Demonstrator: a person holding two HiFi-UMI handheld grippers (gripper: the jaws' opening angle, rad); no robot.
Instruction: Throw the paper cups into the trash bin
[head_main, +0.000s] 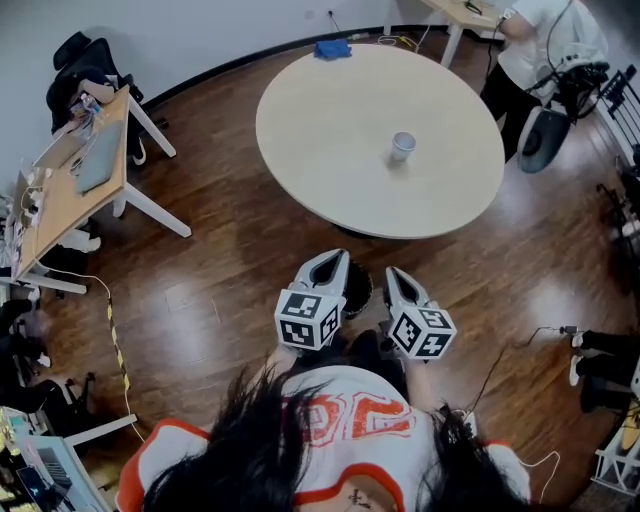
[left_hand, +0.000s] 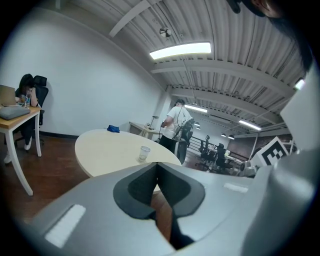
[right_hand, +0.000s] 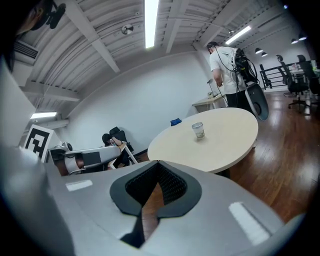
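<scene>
One paper cup (head_main: 402, 146) stands upright right of centre on the round beige table (head_main: 330, 150); it also shows as the cup (left_hand: 144, 153) and the cup (right_hand: 198, 130) in the two gripper views. My left gripper (head_main: 337, 258) and right gripper (head_main: 393, 273) hang side by side over the wooden floor, short of the table's near edge and well away from the cup. Both are shut with nothing between the jaws: left gripper (left_hand: 157, 164), right gripper (right_hand: 158, 162). A dark round bin-like object (head_main: 358, 287) sits on the floor between them, partly hidden.
A blue cloth (head_main: 332, 48) lies at the table's far edge. A person (head_main: 545, 45) with equipment stands beyond the table at the back right. A wooden desk (head_main: 75, 180) with clutter is on the left. Cables (head_main: 115, 340) run across the floor.
</scene>
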